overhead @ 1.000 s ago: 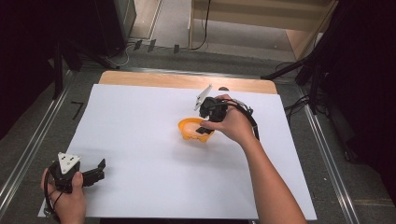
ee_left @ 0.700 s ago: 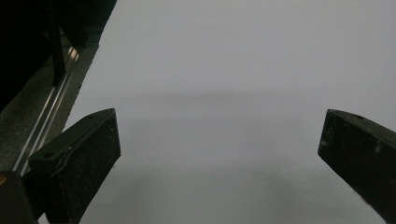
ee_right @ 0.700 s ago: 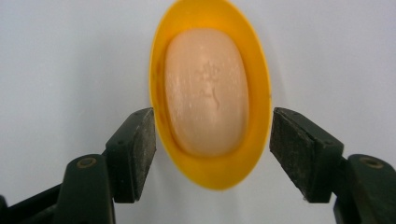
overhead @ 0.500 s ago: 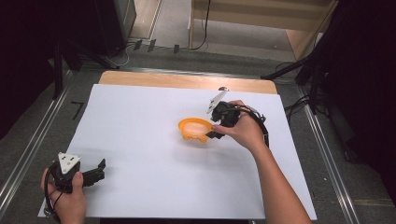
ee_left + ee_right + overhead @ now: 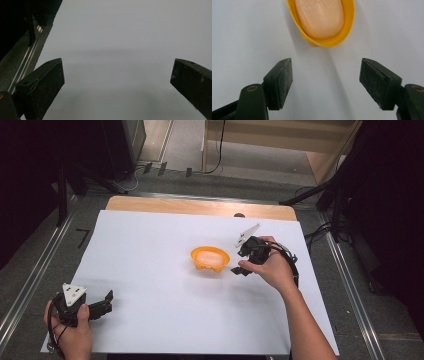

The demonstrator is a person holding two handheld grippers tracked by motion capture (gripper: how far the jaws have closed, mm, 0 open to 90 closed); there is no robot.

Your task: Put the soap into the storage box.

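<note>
The right tool (image 5: 237,266) has backed off the orange dish (image 5: 210,260), its jaws just spreading, empty.

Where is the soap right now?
In the high view the peach soap lies inside the yellow dish near the middle of the white sheet, just left of the right gripper, whose open jaws stand apart from it.

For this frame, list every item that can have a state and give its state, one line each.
Soap dish: upright on the white sheet, holding the soap, nothing gripping it.
Soap: lying inside the soap dish.
Right hand-held gripper: jaws have just been opening, nothing between them, just clear of the dish.
Left hand-held gripper: jaws wide open, holding nothing, over the white sheet.
</note>
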